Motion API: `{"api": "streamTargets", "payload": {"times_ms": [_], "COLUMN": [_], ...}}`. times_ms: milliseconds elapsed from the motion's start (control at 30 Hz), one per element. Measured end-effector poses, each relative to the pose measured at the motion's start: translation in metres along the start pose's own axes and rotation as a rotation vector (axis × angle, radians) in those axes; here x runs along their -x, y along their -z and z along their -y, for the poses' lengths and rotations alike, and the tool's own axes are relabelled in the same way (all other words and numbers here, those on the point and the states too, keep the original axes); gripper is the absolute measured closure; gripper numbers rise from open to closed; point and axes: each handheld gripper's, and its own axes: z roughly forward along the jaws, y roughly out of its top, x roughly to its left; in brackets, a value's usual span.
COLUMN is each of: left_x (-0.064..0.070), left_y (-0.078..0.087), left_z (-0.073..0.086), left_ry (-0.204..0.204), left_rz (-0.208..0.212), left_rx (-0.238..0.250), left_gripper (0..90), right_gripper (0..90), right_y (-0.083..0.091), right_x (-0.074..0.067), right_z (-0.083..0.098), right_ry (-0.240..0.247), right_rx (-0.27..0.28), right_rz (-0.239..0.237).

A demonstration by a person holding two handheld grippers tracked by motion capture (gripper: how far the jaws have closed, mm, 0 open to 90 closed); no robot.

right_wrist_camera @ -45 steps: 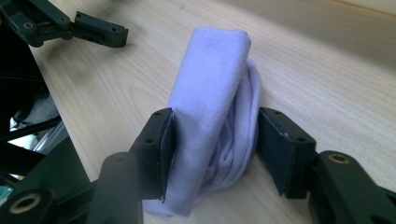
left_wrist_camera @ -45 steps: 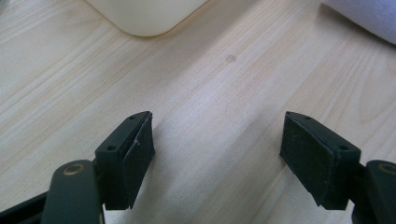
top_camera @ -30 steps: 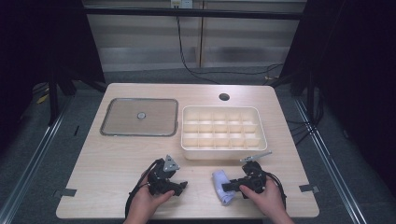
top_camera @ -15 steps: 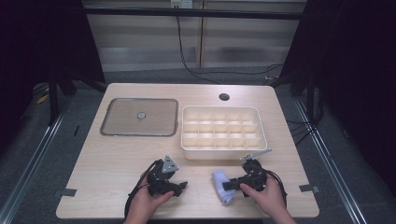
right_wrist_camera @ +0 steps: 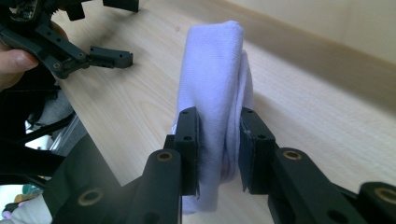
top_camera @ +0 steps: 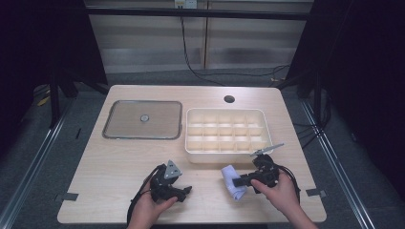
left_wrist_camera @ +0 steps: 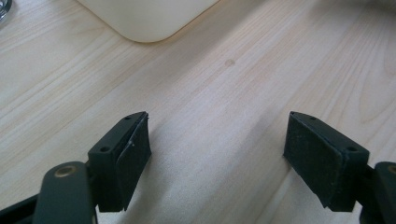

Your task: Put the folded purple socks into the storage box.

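Right gripper (top_camera: pixel 237 181) has lifted slightly, pinching folded lilac cloth (top_camera: pixel 233 182) at tray's (top_camera: pixel 224 151) 6 o'clock. Left gripper (top_camera: pixel 185 191) idle, spread. Keep squeeze firm, lift clear before swinging over compartments.

Legible text, labels, brands, numbers, signs: none. No lettering can be read on the desk (top_camera: pixel 119 167), the lid (top_camera: pixel 143 119), the divided tray (top_camera: pixel 224 151), the folded cloth (right_wrist_camera: pixel 212 88) or either tool.
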Motion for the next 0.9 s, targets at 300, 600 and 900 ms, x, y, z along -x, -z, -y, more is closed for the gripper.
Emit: {"api": "streamTargets", "payload": {"times_ms": [300,600,900], "left_x": [0.001,0.001,0.001], "left_y": [-0.001,0.000,0.000], "left_z": [0.003,0.005,0.007], "left_ry": [0.009,0.003,0.002], "left_rz": [0.008,0.007,0.009], "left_rx": [0.024,0.035,0.050], "left_gripper": [21.1,20.8,20.5], "right_gripper": [72.0,71.9,71.9], "right_y": [0.015,0.027,0.041], "right_x": [0.000,-0.002,-0.001], "right_z": [-0.012,-0.025,-0.036], "right_ry": [0.010,0.024,0.031], "right_rx": [0.001,-0.014,-0.010], "right_rz": [0.011,0.036,0.045]}}
